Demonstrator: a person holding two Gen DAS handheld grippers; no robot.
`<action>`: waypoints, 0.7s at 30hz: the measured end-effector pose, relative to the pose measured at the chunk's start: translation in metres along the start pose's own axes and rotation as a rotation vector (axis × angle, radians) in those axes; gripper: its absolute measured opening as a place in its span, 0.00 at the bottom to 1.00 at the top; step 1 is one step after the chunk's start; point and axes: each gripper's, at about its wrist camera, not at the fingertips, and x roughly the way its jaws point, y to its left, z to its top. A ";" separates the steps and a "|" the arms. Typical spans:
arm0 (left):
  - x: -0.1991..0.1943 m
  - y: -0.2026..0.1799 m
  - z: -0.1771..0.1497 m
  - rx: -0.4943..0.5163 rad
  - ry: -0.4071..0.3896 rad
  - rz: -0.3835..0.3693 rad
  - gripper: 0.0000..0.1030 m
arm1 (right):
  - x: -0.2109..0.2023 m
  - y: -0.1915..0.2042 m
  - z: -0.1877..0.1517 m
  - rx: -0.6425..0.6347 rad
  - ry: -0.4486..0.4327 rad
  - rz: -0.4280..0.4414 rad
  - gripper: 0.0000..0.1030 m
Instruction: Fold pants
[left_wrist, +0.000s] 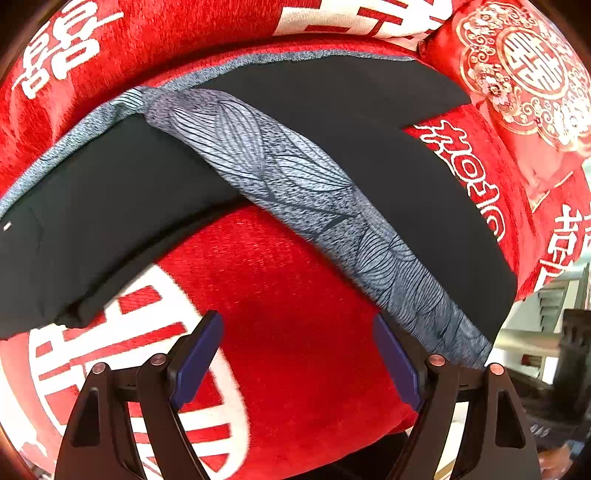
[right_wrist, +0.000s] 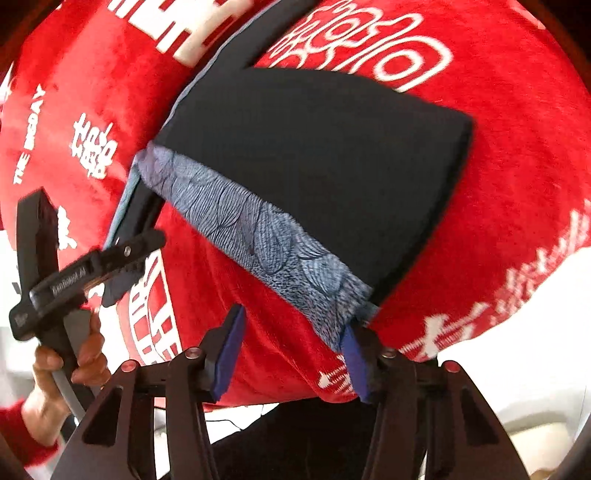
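Black pants (left_wrist: 332, 110) with a grey leaf-patterned side band (left_wrist: 295, 184) lie folded on a red cover. In the right wrist view the pants (right_wrist: 314, 166) fill the middle, with the band (right_wrist: 258, 236) along their near edge. My left gripper (left_wrist: 299, 354) is open and empty, just short of the band, over bare red cover. My right gripper (right_wrist: 291, 347) is open; its right pad (right_wrist: 354, 362) sits beside the band's near end, not gripping it. The left gripper also shows in the right wrist view (right_wrist: 122, 258), at the pants' left end.
The red cover (left_wrist: 288, 295) carries white characters and drapes over a rounded cushioned surface. A red embroidered pillow (left_wrist: 524, 74) lies at the far right. Furniture and floor (left_wrist: 546, 350) show past the cover's right edge. A hand (right_wrist: 81, 354) holds the left gripper.
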 end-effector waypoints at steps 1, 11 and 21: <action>0.002 -0.002 0.001 -0.013 0.005 -0.009 0.81 | 0.003 -0.003 0.002 0.007 0.011 0.021 0.52; -0.004 -0.003 0.004 -0.160 0.006 -0.039 0.81 | -0.043 0.019 0.063 -0.023 0.089 0.184 0.03; -0.021 -0.007 0.030 -0.173 -0.032 0.056 0.81 | -0.112 0.071 0.222 -0.181 -0.007 0.341 0.02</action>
